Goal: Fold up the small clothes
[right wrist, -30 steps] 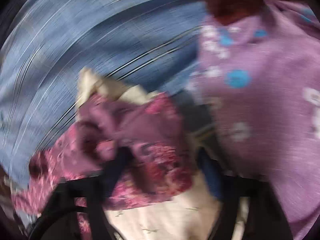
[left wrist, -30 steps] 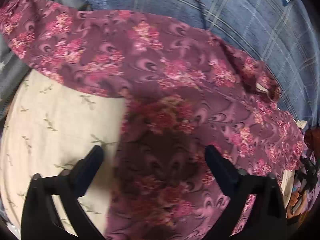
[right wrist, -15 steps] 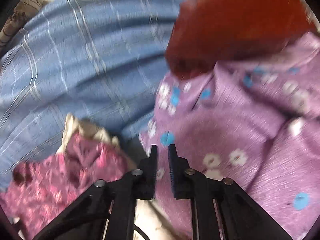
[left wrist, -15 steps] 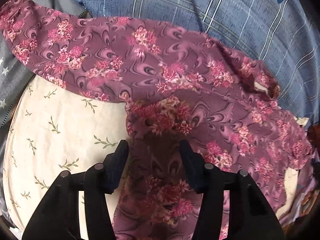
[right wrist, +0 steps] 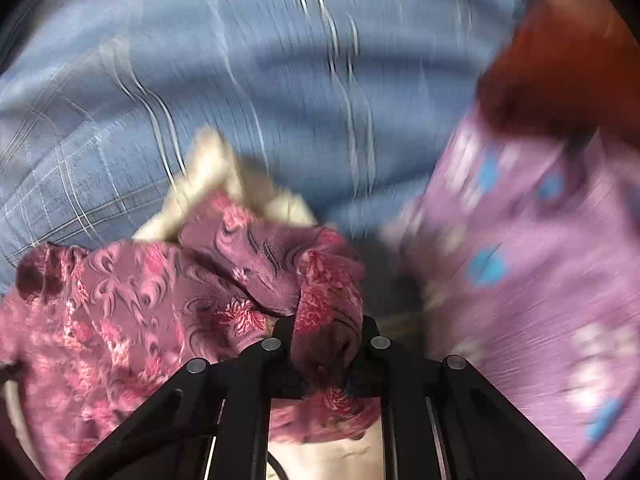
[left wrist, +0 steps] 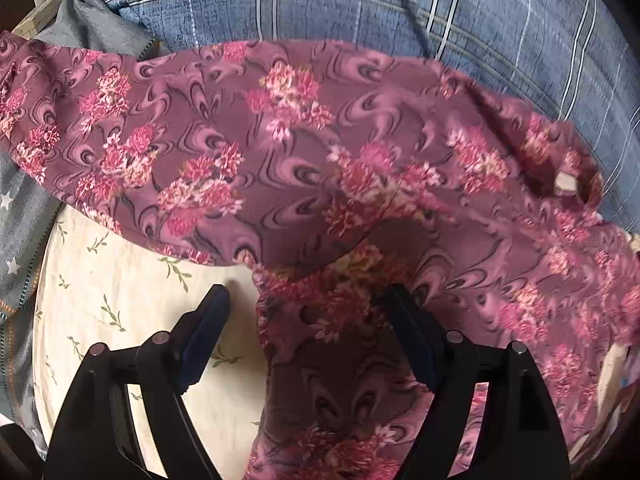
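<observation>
A maroon garment point(left wrist: 280, 140) with pink flower clusters lies spread over a cream leaf-print cloth point(left wrist: 120, 292). My left gripper point(left wrist: 306, 294) points down at its lower edge. Its jaws are opening, with a strip of the garment between them and neither pad pressing on it. In the right wrist view, which is blurred, the same garment point(right wrist: 140, 292) bunches up at its far end. My right gripper point(right wrist: 326, 332) is closing there, its jaws pinched on a rolled fold of the maroon fabric.
A blue plaid cover point(left wrist: 360, 8) fills the background in both views. Grey star-print fabric point(left wrist: 16, 208) lies at the left edge. A lilac cloth with blue dots point(right wrist: 540, 260) and a rust-red cloth point(right wrist: 560, 60) lie to the right of the right gripper.
The left jaws narrowed around the garment's edge, then spread wide again. The right gripper swung from the lilac cloth back to the maroon garment and shut on a fold of it.
</observation>
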